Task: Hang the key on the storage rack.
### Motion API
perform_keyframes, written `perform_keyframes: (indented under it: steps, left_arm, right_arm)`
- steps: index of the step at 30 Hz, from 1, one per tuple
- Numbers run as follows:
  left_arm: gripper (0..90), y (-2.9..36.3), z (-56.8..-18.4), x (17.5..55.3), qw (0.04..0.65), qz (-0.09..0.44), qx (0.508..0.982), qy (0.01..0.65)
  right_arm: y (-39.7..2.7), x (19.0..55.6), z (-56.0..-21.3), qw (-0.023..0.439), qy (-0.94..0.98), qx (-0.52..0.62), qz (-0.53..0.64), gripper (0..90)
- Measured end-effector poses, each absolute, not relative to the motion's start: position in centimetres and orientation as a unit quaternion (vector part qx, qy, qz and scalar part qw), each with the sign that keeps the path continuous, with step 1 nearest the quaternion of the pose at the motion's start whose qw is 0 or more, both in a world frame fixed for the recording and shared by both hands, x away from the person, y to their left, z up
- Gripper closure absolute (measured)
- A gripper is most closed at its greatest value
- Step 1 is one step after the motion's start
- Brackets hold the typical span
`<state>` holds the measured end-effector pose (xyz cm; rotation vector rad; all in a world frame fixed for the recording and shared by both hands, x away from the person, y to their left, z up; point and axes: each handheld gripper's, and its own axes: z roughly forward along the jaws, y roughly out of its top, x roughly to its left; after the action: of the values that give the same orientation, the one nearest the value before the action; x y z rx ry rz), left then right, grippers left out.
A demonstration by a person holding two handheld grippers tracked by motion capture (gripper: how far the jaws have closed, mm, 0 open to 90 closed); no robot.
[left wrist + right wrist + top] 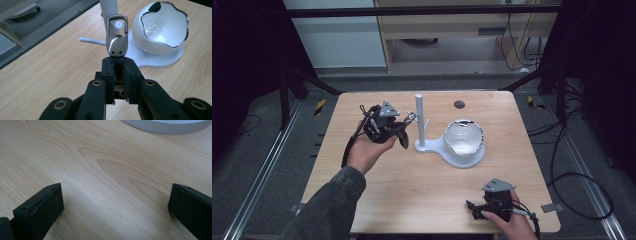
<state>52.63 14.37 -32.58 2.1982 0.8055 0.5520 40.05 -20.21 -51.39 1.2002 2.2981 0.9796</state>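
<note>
My left gripper (pixel 119 62) is shut on the lower end of a shiny metal key clip (pixel 116 45), held upright. The clip's open loop is lined up with the round tip of a peg (pixel 118 24) on the white post (pixel 109 7); I cannot tell whether the peg is inside the loop. In the high view the left gripper (pixel 406 121) holds the clip (pixel 410 118) just left of the post (pixel 419 120). My right gripper (pixel 472 206) rests near the table's front right edge. Its jaws stand open over bare wood (pixel 116 202).
The post rises from a flat white base (pixel 437 146) that also carries a white bowl (pixel 464 137) with a wavy silver rim. Another thin peg (pixel 91 40) sticks out lower on the post. A dark round hole (pixel 459 104) lies near the wooden table's (pixel 412 190) far edge.
</note>
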Motion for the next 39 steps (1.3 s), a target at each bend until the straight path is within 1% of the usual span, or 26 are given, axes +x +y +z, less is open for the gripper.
perform_keyframes:
  steps: [18, 39]
  left_arm:
    - [80.2, 13.9, -33.5, 53.2, 0.356, 0.215, 0.853, 0.316]
    - [80.3, 12.7, -35.3, 54.1, 0.365, 0.217, 0.845, 0.325]
  right_arm:
    - [-20.2, 40.0, -51.4, 0.184, 0.815, 0.426, 0.348, 0.4]
    - [-20.2, 40.0, -51.4, 0.184, 0.815, 0.426, 0.348, 0.4]
